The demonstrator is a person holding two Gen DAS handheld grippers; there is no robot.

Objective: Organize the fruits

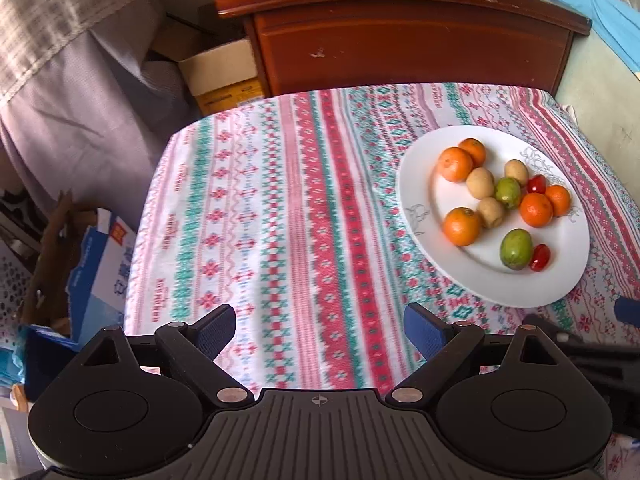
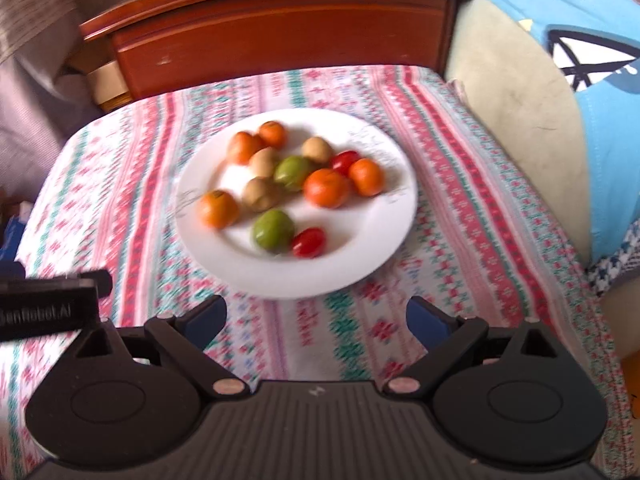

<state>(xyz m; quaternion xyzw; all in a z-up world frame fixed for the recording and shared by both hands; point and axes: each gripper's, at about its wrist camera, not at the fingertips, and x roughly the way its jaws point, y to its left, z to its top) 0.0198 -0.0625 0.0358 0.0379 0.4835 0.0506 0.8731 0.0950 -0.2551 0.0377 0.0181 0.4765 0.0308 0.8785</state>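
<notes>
A white plate [image 1: 560, 280] [image 2: 360, 264] on the patterned tablecloth [image 1: 280, 208] holds mixed fruit. On it lie several oranges [image 1: 461, 226] [image 2: 218, 209], three tan round fruits [image 1: 480, 183] [image 2: 261, 193], two green fruits [image 1: 516, 249] [image 2: 273, 230] and two red cherry tomatoes [image 1: 540, 257] [image 2: 308, 242]. My left gripper [image 1: 320, 332] hangs open over bare cloth, left of the plate, with nothing between its fingers. My right gripper [image 2: 316, 320] is open too, just short of the plate's near rim, holding nothing. The right wrist view is blurred.
A dark wooden cabinet [image 1: 400, 40] [image 2: 280, 36] stands behind the table. Cardboard boxes [image 1: 96, 272] and grey fabric [image 1: 80, 100] crowd the floor at the left. A pale cushion [image 2: 520, 92] and blue cloth [image 2: 600, 128] lie to the right. The other gripper's body [image 2: 48, 308] shows at the left edge.
</notes>
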